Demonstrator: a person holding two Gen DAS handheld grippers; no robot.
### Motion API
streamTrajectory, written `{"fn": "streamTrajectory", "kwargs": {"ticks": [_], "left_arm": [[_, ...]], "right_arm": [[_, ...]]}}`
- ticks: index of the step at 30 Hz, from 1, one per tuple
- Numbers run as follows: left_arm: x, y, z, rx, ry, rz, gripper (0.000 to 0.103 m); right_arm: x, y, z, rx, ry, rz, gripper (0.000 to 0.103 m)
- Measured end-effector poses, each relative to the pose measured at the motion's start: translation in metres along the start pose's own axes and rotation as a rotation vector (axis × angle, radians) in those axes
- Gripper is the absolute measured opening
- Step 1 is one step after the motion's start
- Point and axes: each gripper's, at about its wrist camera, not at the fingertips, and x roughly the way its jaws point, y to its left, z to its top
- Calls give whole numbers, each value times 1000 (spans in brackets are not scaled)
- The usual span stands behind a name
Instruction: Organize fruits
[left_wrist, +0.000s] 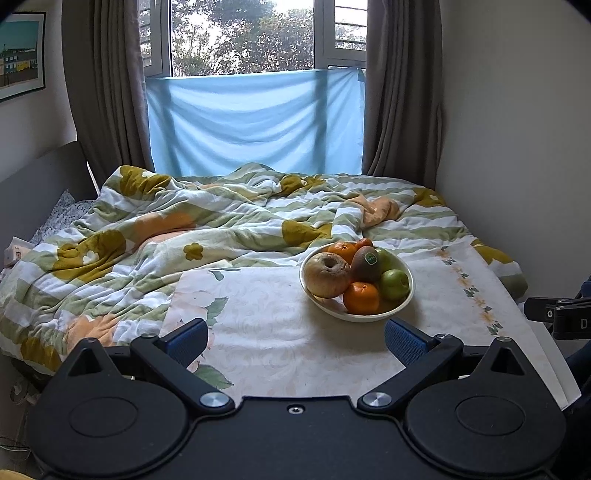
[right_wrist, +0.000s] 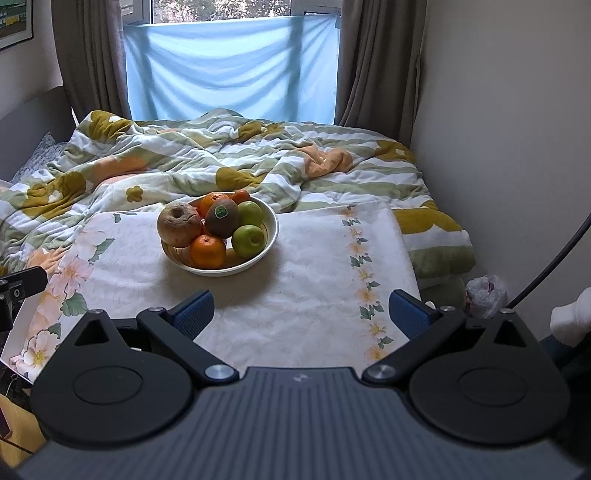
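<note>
all the fruit sits piled in the bowl (right_wrist: 271, 236) on the cloth (right_wrist: 314, 266), so by my guess sorting either hasn't begun or is finished. left gripper (left_wrist: 295, 341) and right gripper (right_wrist: 302, 314) gape wide, holding nothing, well short of the bowl. fruit underneath is hidden.

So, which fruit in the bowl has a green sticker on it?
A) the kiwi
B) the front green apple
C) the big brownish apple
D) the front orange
A: the green sticker sits on the brown kiwi, in the middle of the white bowl; the orange, green apple and brownish apple around it show none.
</note>
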Motion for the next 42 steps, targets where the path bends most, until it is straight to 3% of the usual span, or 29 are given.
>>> {"fn": "streamTrajectory", "kwargs": {"ticks": [42], "left_arm": [[7,-2,5,-1,18,-18,103]], "right_arm": [[8,2,0,17,10,14,103]]}}
